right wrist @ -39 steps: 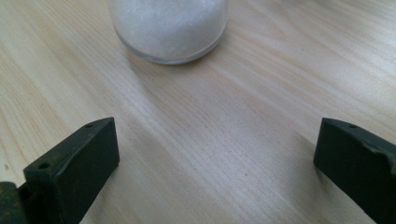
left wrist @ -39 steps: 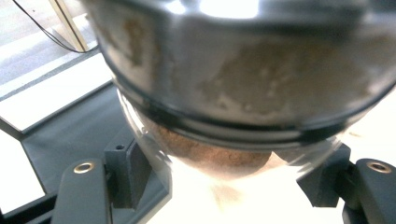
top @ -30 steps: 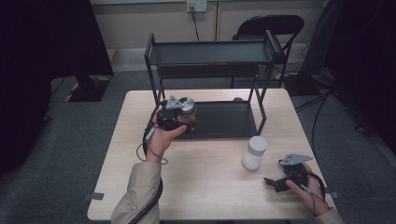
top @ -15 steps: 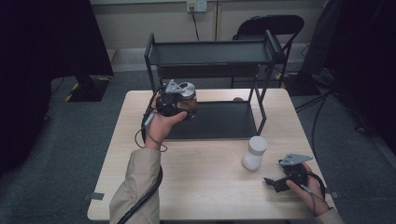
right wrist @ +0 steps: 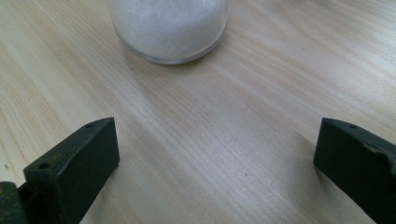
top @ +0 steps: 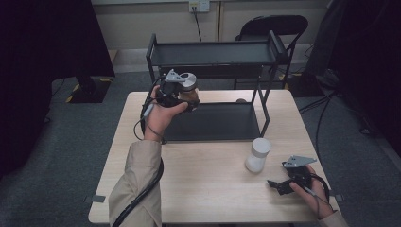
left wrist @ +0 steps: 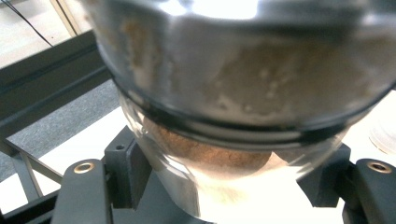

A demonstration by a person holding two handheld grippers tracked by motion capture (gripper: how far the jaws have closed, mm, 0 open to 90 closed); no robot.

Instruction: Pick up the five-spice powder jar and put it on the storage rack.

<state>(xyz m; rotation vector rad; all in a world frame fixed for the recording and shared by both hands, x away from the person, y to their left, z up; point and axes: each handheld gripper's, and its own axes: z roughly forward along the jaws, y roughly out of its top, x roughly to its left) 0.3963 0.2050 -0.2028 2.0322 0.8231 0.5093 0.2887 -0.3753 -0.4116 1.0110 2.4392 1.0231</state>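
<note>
The left gripper [top: 182,94] is closed on a glass jar [left wrist: 224,107] with brown powder, held up in front of the black rack [top: 213,52]. The right gripper [top: 283,182] rests wide open and empty on the table [top: 208,189], with a white jar [right wrist: 168,28] just ahead of its jaws.

Lab-like recording room: bare wooden tabletop [top: 213,189] under the tongs, grey carpet [top: 71,156], black curtains [top: 42,42], wall socket [top: 200,5] beyond them.

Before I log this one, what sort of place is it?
Probably a lab or office room set up for recording: a light wooden table on grey carpet, a black two-tier metal rack, a black chair and a wall socket behind.
</note>
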